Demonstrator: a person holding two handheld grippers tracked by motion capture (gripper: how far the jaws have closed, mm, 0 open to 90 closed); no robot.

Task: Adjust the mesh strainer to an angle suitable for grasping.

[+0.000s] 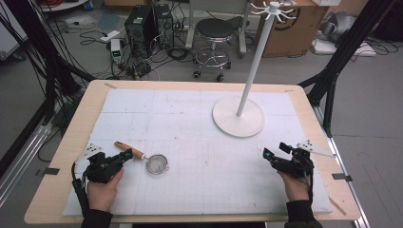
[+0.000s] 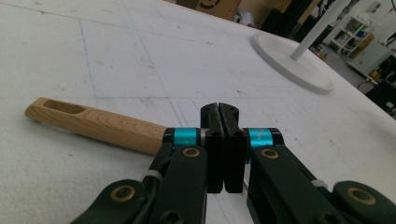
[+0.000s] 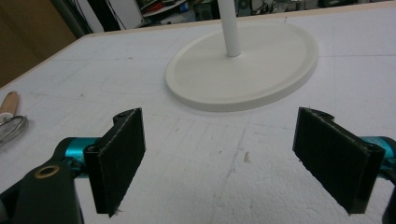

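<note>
A small strainer lies on the white mat at the near left, with its wire mesh bowl (image 1: 157,164) and wooden handle (image 1: 135,152). My left gripper (image 1: 127,156) rests on the mat with its tips at the handle. In the left gripper view its jaws (image 2: 218,109) stand shut, pad against pad, and I see nothing between them. The wooden handle (image 2: 93,123) runs off to the left just behind them. My right gripper (image 1: 274,149) sits at the near right, open wide (image 3: 219,154) and holding nothing. The strainer's rim (image 3: 11,126) shows far off at that view's left edge.
A white stand with a round base (image 1: 237,118) and a tall pole (image 1: 256,57) rises at the back right of the mat (image 1: 190,190). A stool (image 1: 215,33), computers and cables stand on the floor beyond the table.
</note>
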